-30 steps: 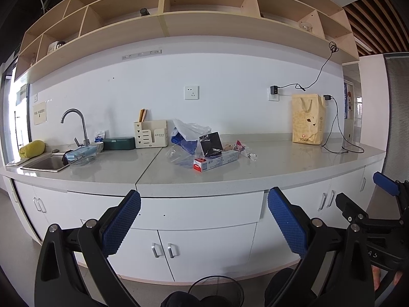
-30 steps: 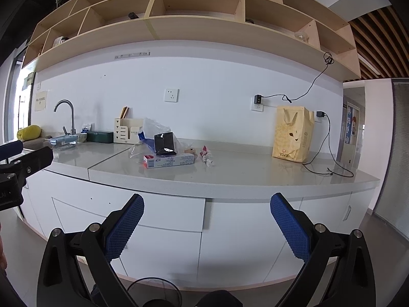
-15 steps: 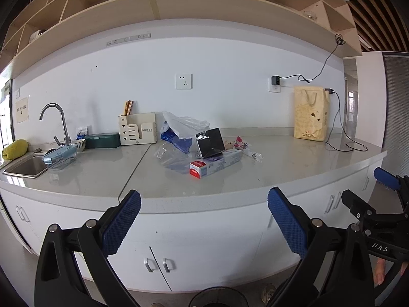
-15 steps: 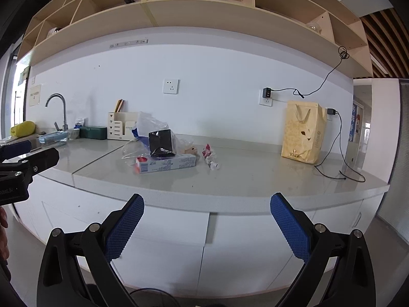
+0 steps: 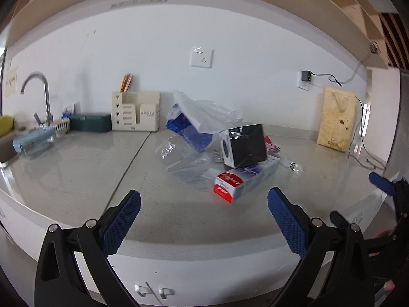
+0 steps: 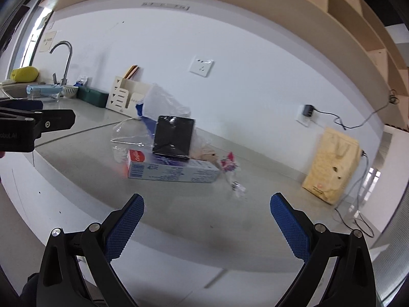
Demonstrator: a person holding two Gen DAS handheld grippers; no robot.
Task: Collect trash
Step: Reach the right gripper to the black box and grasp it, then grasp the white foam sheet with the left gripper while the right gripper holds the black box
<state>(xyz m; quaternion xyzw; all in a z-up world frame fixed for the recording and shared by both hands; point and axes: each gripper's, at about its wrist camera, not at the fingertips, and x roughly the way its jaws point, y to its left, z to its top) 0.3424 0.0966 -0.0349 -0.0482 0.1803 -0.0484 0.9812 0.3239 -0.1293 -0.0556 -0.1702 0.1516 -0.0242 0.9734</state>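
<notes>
Both grippers hang in front of the counter (image 5: 76,179) with nothing in them: the left gripper (image 5: 204,220) has its blue pads spread wide, and the right gripper (image 6: 207,223) is just as wide apart, so neither has taken hold of anything yet. The trash sits in one loose heap near the middle of the counter, well back from its front edge. A long toothpaste box (image 5: 242,181) lies flat with its red end toward the left camera, and a black box (image 5: 244,149) leans tilted on top of it, which means the lower one cannot be lifted cleanly without the upper one sliding off. Behind and to the left of them a crumpled clear bag (image 5: 184,161) lies flat on the surface, and a white and blue bag (image 5: 196,120) stands slumped against the heap. A small bright wrapper (image 6: 228,165) lies just beside the far end of the toothpaste box (best seen from the right wrist). The open stance of both grippers suits an approach, since wide jaws can straddle either box. Judging by the layout, the black box on top looks the sensible first pick. The yellow paper bag (image 5: 337,120) by the wall stands well apart and seems no part of the litter.
</notes>
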